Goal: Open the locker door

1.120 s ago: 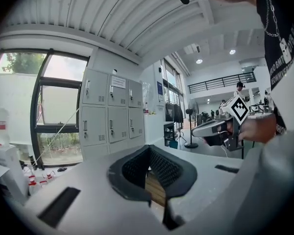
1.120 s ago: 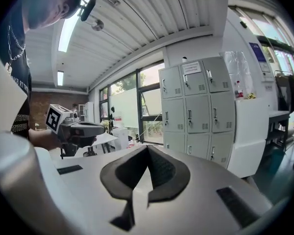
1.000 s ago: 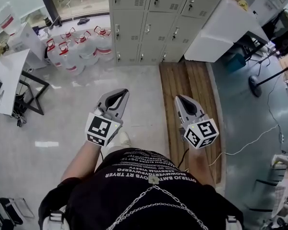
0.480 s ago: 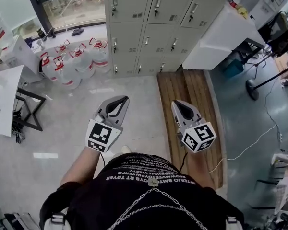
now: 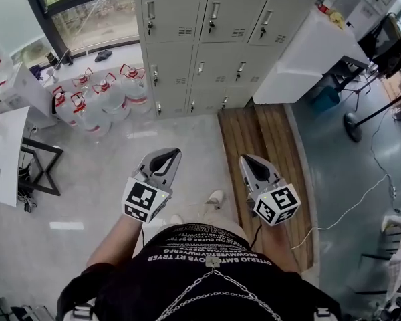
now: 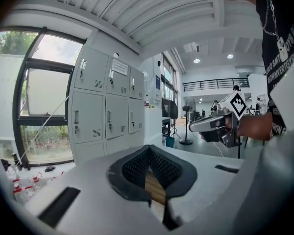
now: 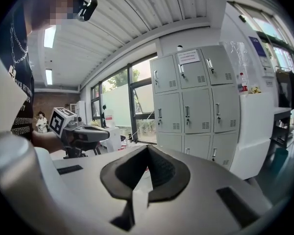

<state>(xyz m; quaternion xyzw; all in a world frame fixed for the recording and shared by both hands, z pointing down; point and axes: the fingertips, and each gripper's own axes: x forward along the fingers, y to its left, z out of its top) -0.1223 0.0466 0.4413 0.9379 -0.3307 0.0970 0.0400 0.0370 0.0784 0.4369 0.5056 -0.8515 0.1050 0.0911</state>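
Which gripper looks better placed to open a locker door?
Right, marginally: the right gripper sees the lockers more head-on; the left gripper sees them slanted. Both shut, empty, far off.

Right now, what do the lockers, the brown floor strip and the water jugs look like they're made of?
Lockers: probably painted sheet metal. They are pale grey and matte, with vent slots and shiny handles.
Floor strip: wood, going by its brown planks and visible seams.
Jugs: likely clear plastic, with translucent bodies and red tops.
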